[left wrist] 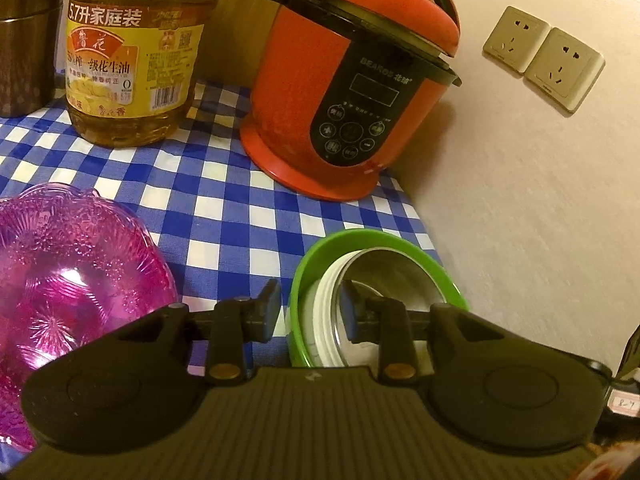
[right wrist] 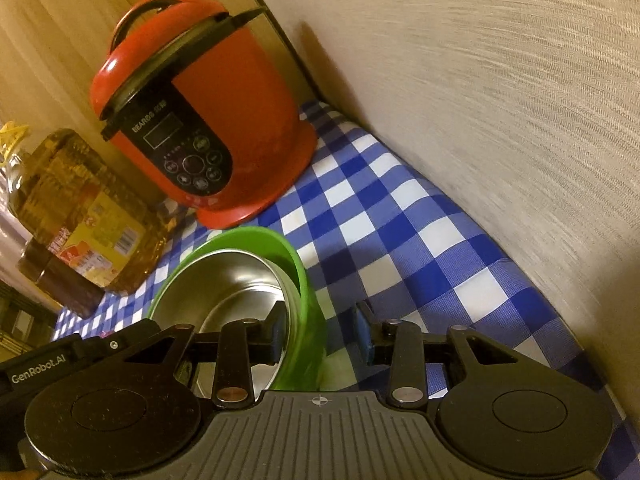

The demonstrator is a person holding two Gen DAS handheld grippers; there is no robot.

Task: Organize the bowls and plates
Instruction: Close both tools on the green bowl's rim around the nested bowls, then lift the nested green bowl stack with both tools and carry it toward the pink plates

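Nearest, the left gripper [left wrist: 310, 312] stands part open, straddling the green bowl [left wrist: 304, 272] at its left rim; the right gripper [right wrist: 322, 334], equally part open, straddles the opposite rim. Neither pad looks pressed tight (so I judge nothing firmly held). A steel bowl [right wrist: 236, 280] sits nested inside. Lifting unevenly could tip the steel one out. The pink glass bowl [left wrist: 76, 264] lies just left, the wall [left wrist: 520, 220] close right, leaving little sideways room. Farther back stand the red cooker [left wrist: 344, 92] and oil bottle [left wrist: 132, 52]; checked table [left wrist: 224, 200] between them lies open.

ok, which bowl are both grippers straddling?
The green bowl with the steel bowl nested inside; each gripper has one finger inside. The pink glass bowl sits untouched, left.
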